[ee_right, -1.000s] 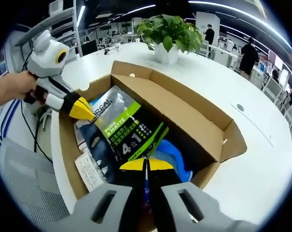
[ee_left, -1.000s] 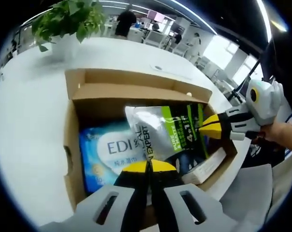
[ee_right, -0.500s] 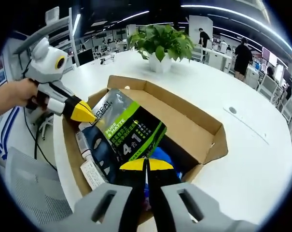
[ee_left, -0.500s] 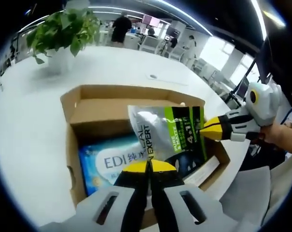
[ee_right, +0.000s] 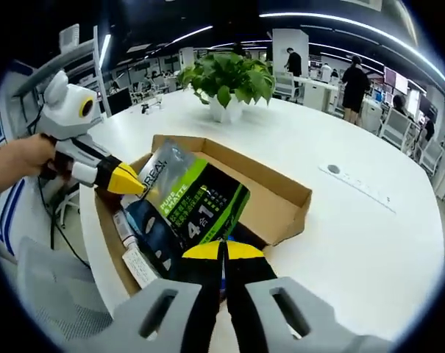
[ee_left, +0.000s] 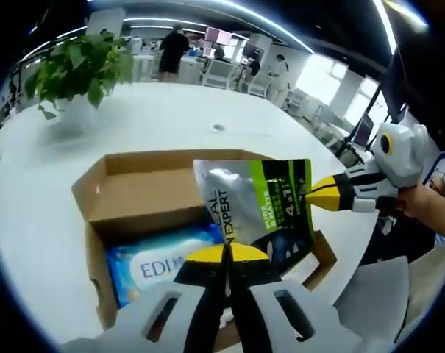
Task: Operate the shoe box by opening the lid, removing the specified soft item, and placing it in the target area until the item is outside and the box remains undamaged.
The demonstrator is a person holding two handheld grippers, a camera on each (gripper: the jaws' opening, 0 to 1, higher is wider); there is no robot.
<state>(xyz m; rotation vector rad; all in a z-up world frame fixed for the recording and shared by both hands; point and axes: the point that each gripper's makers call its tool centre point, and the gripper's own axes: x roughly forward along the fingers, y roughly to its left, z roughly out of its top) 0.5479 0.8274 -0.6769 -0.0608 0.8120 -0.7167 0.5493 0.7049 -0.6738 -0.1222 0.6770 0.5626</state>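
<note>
Plant (ee_left: 79,70) sits at ten o'clock in the left gripper view, on the white table (ee_left: 31,198). Lower, the open shoe box (ee_left: 130,195) holds a blue wipes pack (ee_left: 159,257). Above the box, at centre, hangs the green-and-black pouch (ee_left: 262,206), lifted between both tools. Left gripper (ee_left: 226,254) has its yellow tips pressed together on the pouch's lower edge. At three o'clock the right gripper (ee_left: 314,193) apparently pinches the pouch's side, though the contact is small and hard to confirm.
</note>
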